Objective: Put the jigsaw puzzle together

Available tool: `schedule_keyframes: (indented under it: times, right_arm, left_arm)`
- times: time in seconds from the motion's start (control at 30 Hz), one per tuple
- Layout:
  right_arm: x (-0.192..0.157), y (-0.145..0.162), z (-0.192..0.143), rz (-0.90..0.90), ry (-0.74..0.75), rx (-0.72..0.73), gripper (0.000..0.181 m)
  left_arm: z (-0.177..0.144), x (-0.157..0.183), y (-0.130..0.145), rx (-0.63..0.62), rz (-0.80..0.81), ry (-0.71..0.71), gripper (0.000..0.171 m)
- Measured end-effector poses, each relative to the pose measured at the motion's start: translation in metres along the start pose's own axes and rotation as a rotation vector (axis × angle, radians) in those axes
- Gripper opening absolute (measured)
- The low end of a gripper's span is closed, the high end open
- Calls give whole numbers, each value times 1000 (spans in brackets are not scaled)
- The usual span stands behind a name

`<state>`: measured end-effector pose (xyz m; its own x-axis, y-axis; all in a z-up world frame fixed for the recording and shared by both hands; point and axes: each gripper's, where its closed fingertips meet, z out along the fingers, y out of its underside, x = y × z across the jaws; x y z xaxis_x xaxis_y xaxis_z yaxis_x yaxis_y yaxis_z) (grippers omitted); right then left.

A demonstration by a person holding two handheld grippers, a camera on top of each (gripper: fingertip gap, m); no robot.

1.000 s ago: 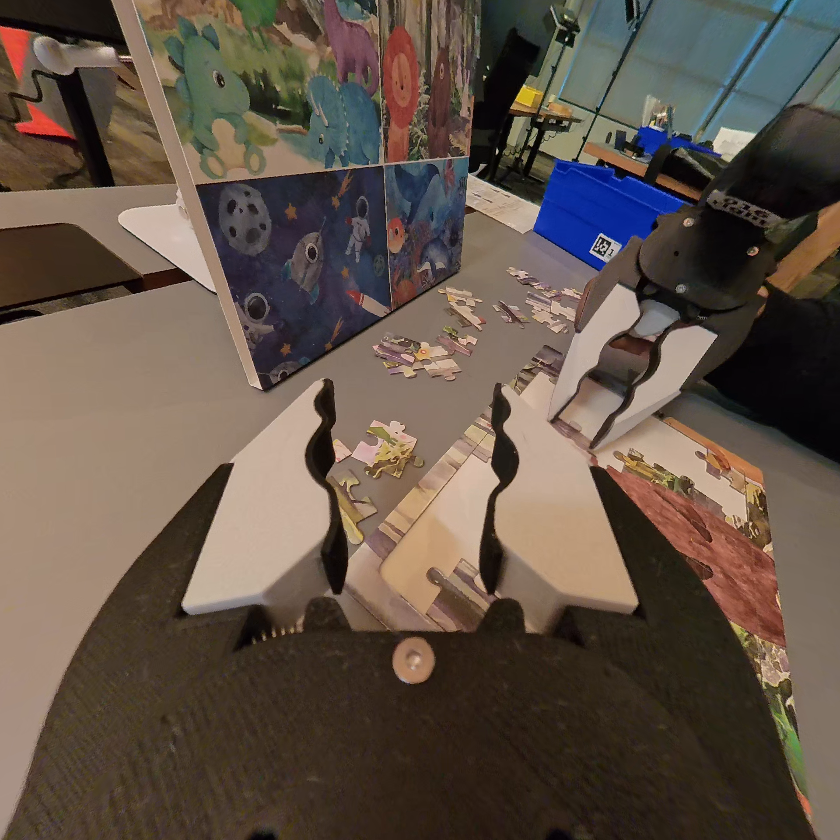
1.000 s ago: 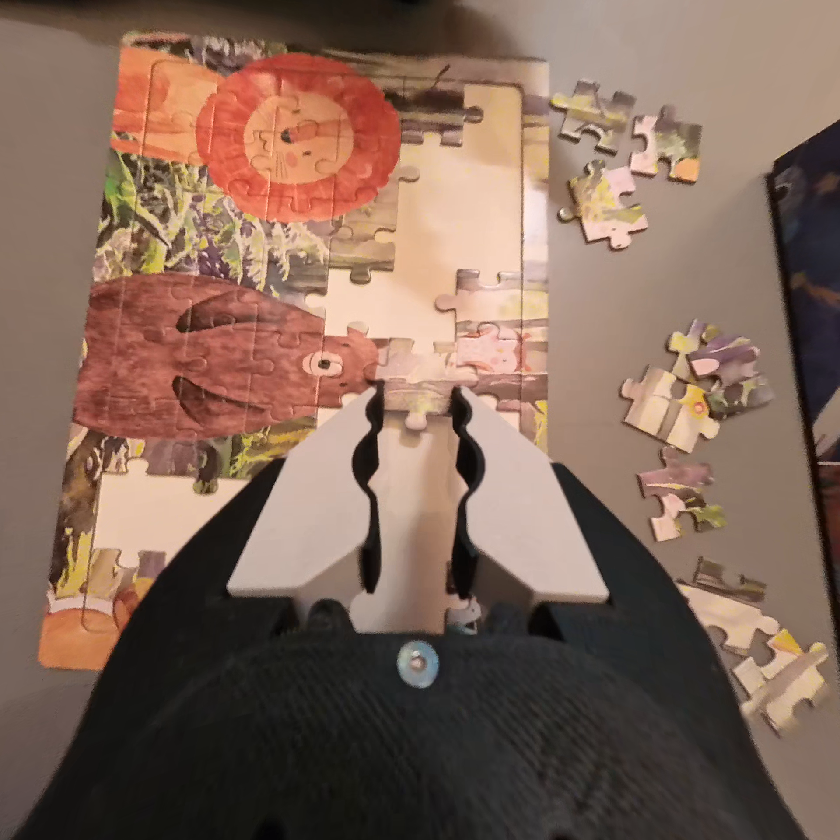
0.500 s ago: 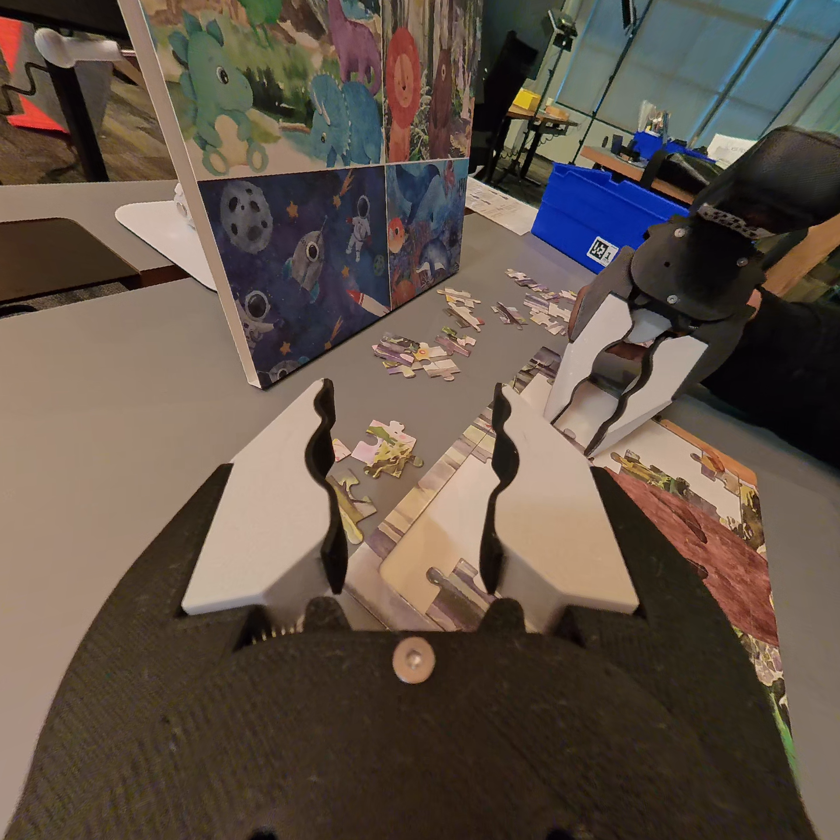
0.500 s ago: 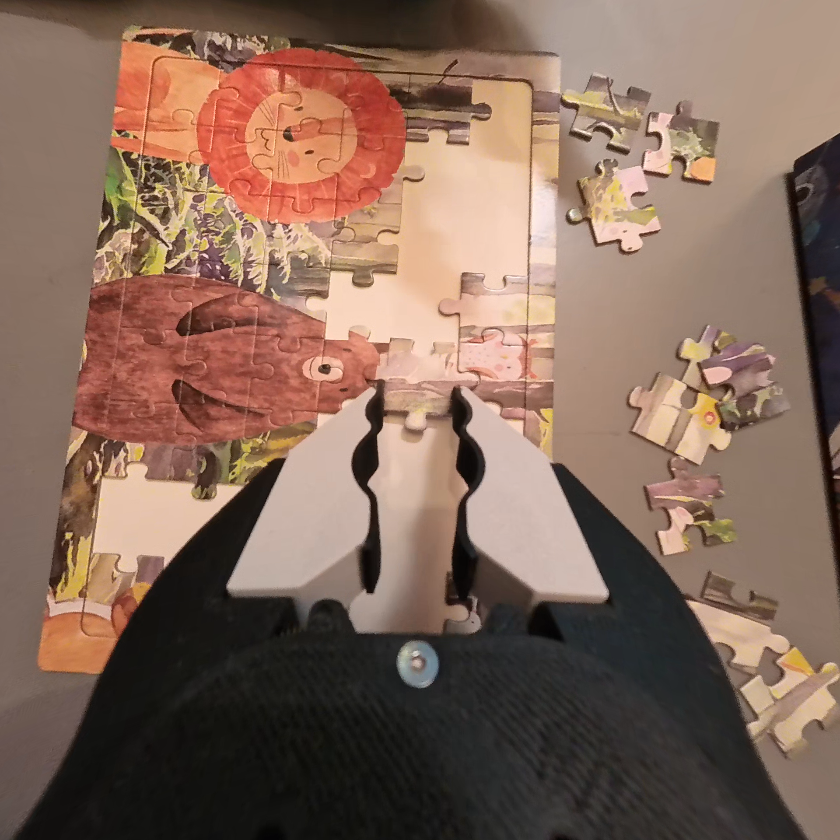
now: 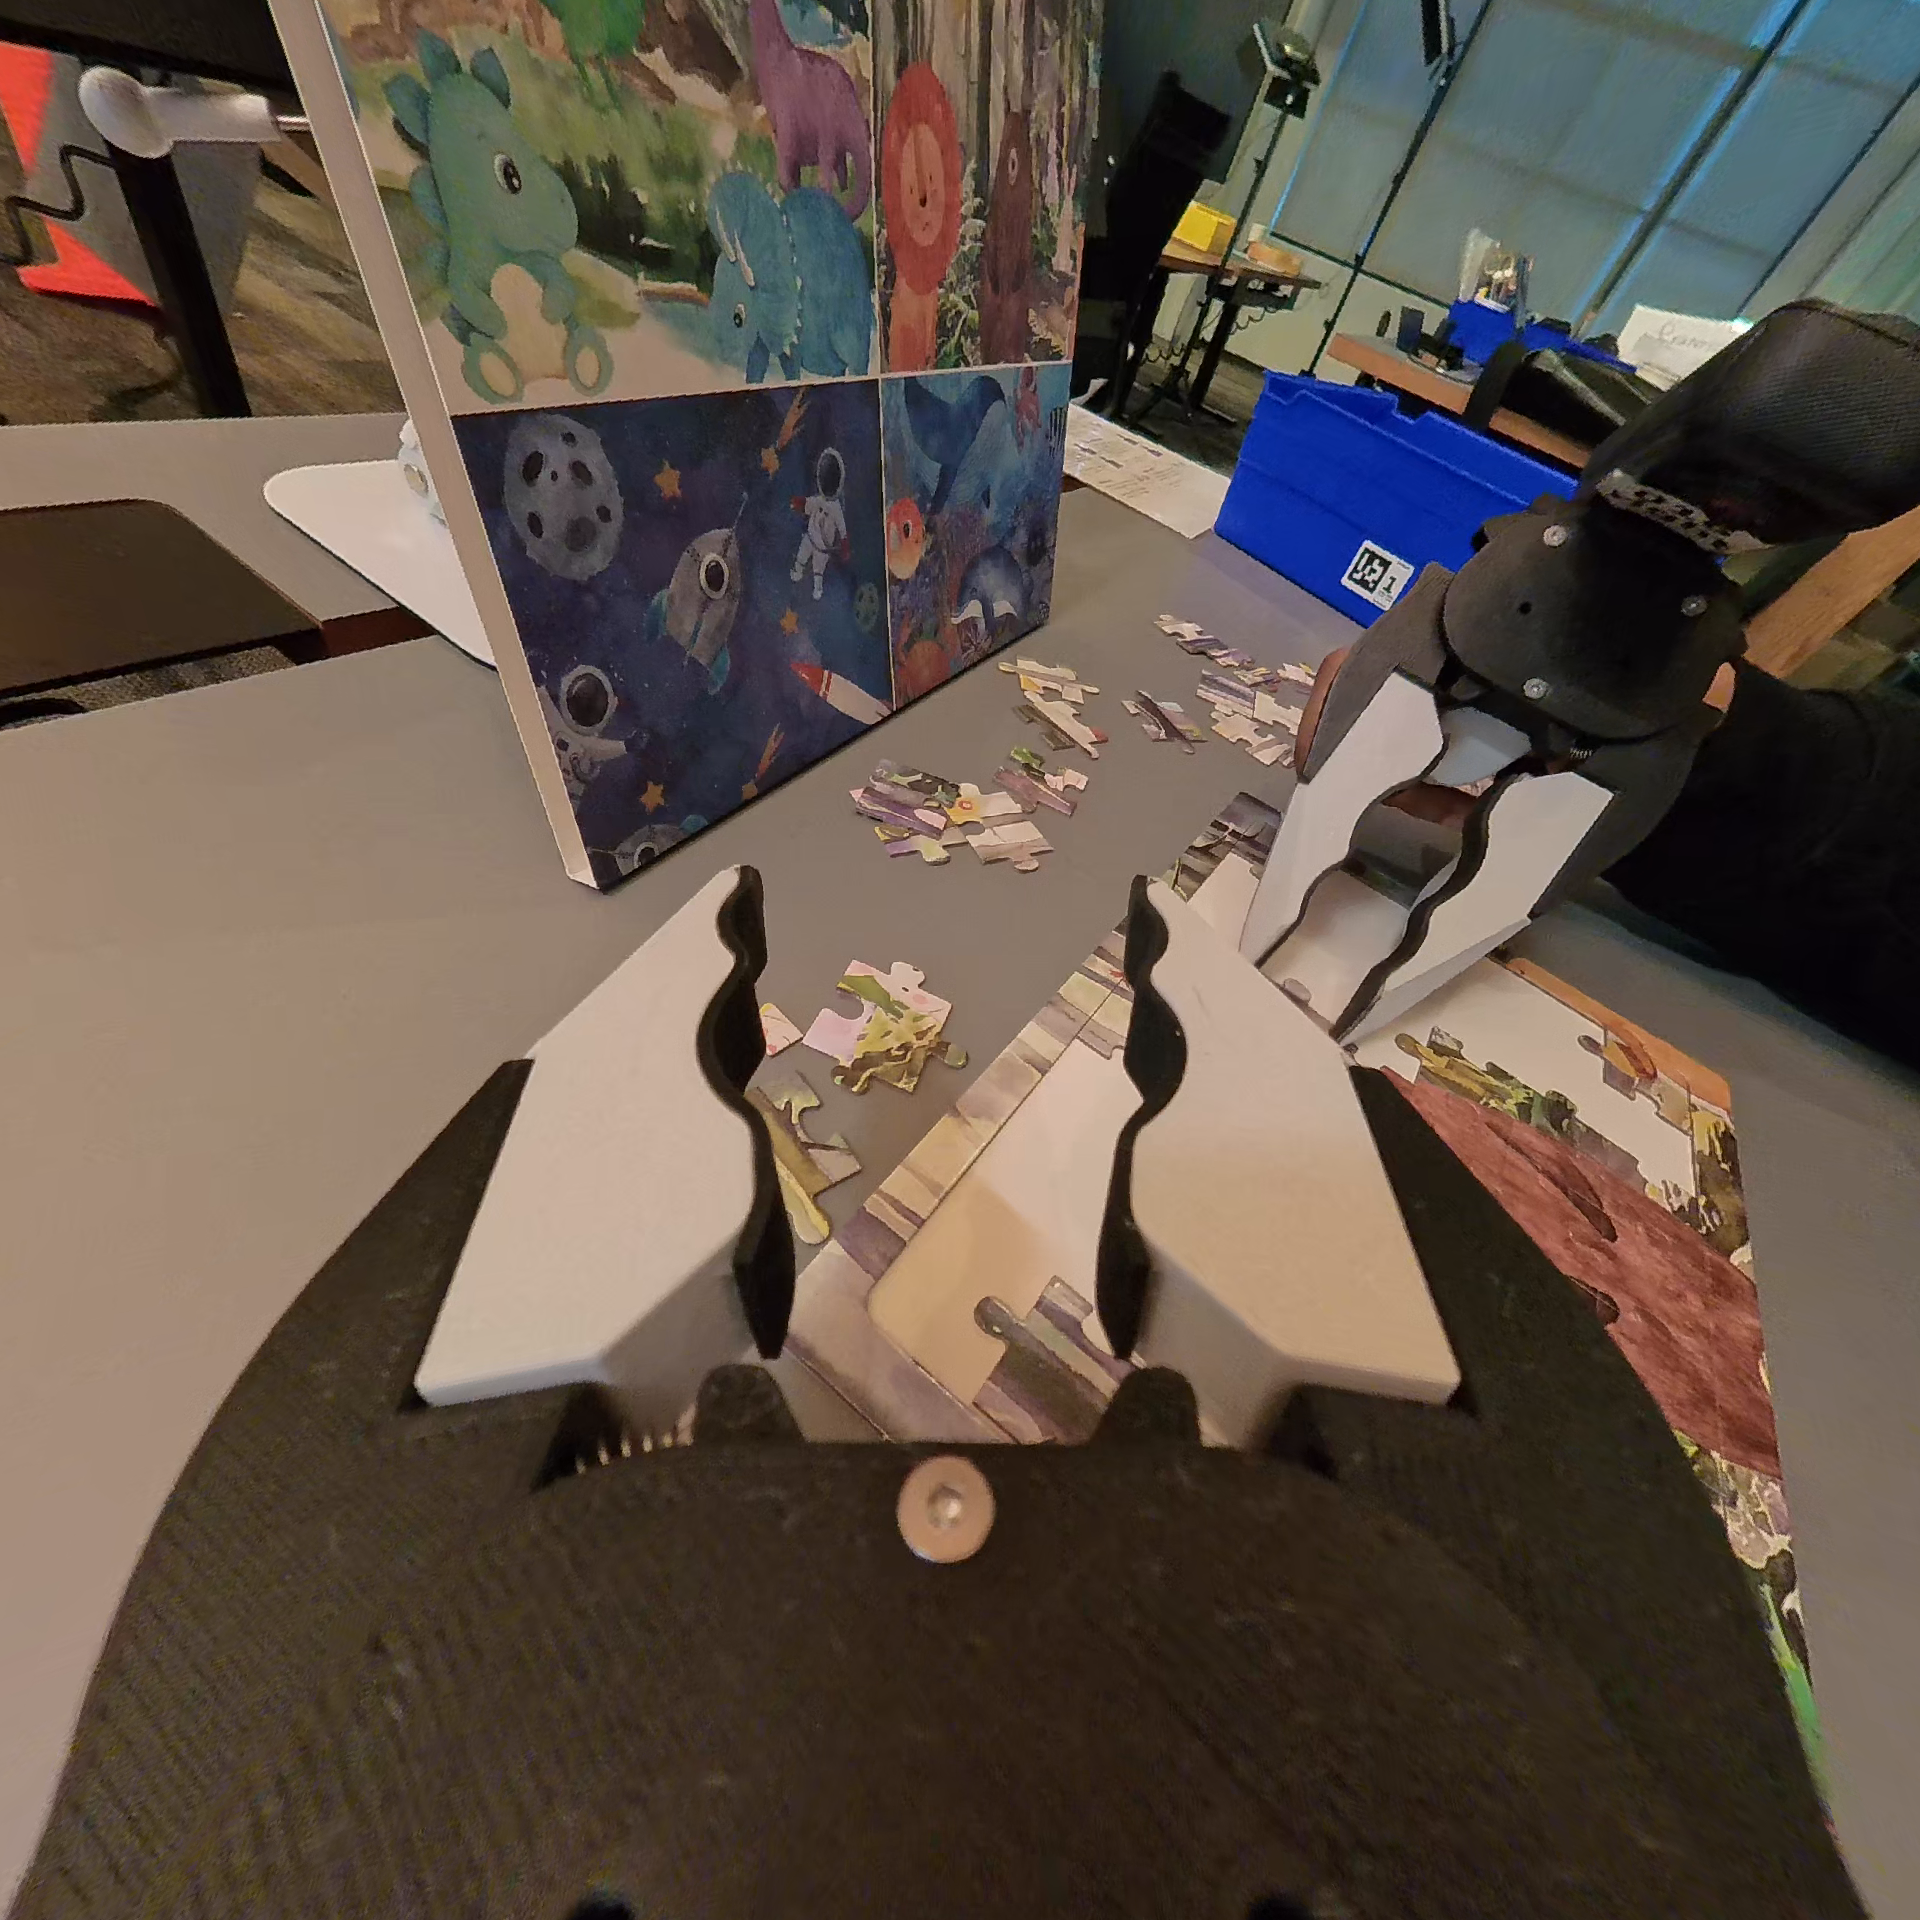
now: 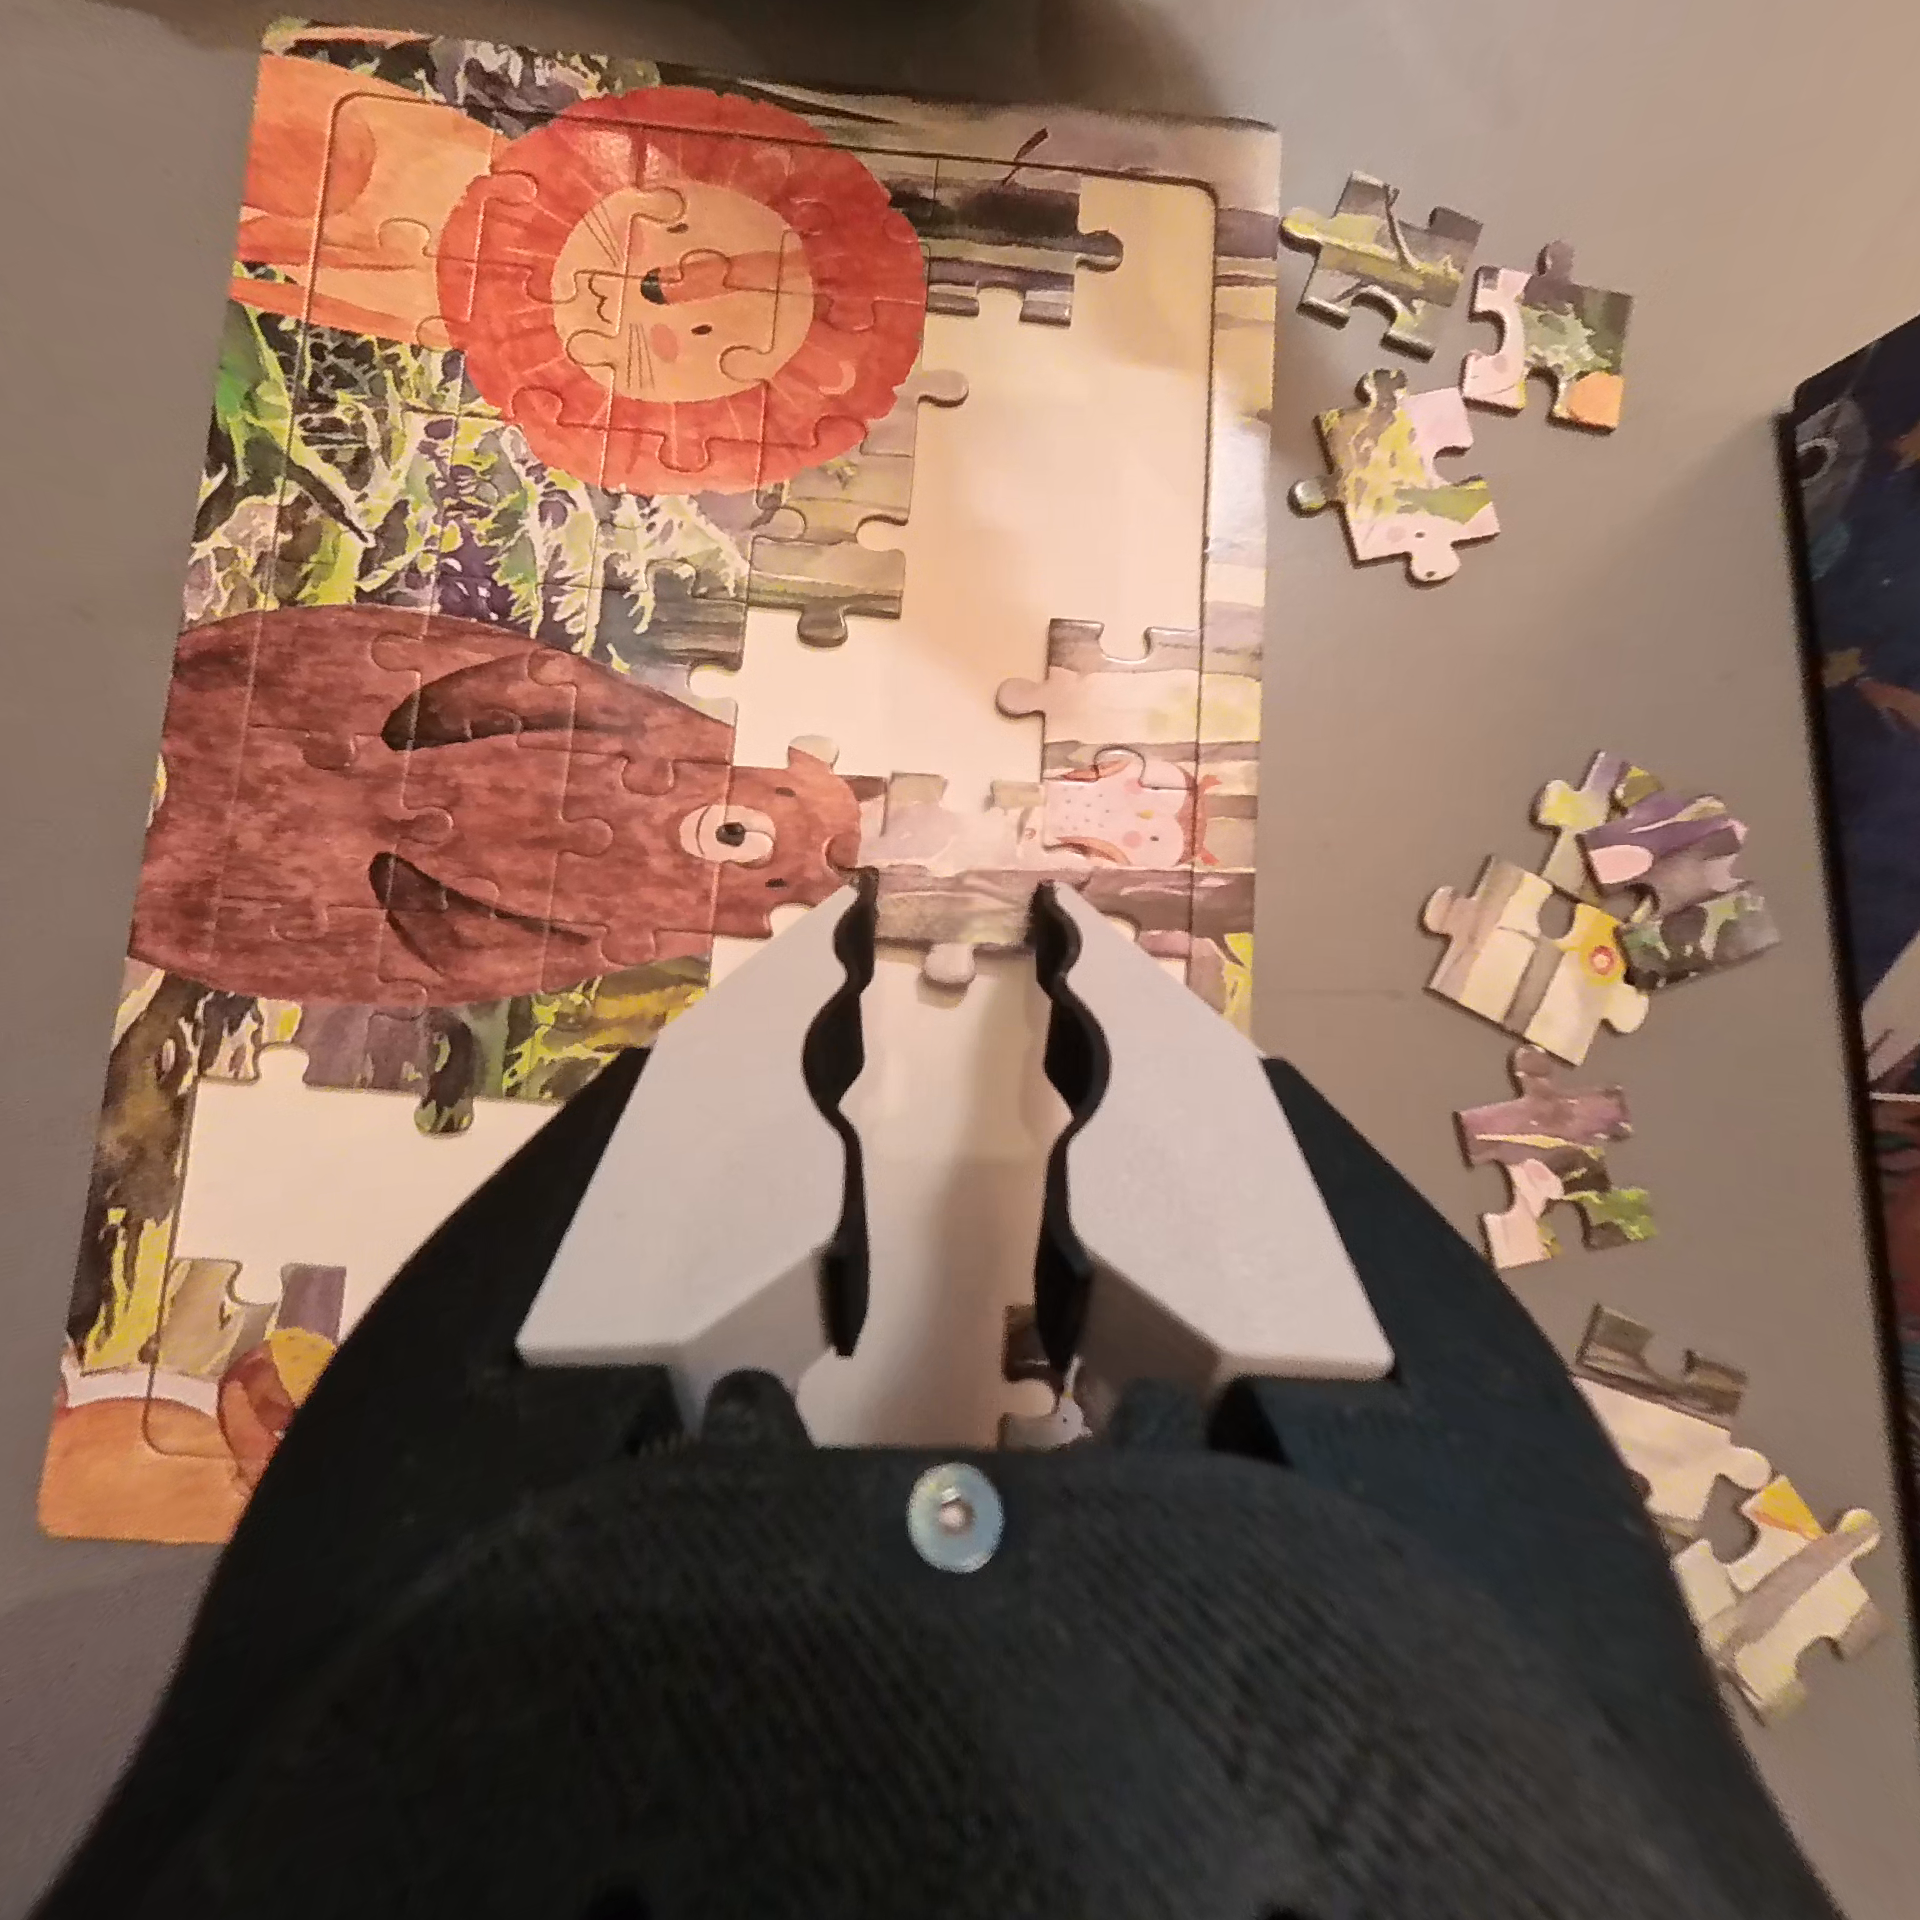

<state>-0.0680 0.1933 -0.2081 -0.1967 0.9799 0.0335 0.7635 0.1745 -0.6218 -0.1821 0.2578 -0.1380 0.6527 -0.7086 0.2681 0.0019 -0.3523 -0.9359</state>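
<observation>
The right claw (image 6: 954, 883) points straight down over the jigsaw puzzle (image 6: 582, 644), its fingers set apart, tips bracketing a grey-purple puzzle piece (image 6: 951, 914) at the bear's nose. Whether the tips squeeze that piece or merely flank it, I cannot tell. The puzzle lies flat on the grey surface (image 6: 1351, 727), lion and brown bear filled in, with bare cream backing showing in the middle, along the right side and at the lower left.

Loose pieces (image 6: 1444, 374) sit on the surface just beside the puzzle's right edge, more clusters trailing down that side, some overlapping.

Over in the left wrist view, the left claw (image 5: 940, 894) hangs spread wide, nothing between its fingers, low above the puzzle's near corner. A few loose pieces lie just ahead of it. The right claw (image 5: 1351, 997) shows farther off, tips down on the board. A picture board (image 5: 727, 416) with dinosaurs, space and sea scenes stands upright on the surface, and a blue bin (image 5: 1371, 499) sits beyond.
</observation>
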Motion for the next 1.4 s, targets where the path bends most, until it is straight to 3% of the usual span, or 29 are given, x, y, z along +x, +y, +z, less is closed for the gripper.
schedule_keyframes:
  times: [1.4]
  right_arm:
    - [-2,-1,3,23,-35,17,34]
  left_arm:
    - [0,0,0,-1,1,0,68]
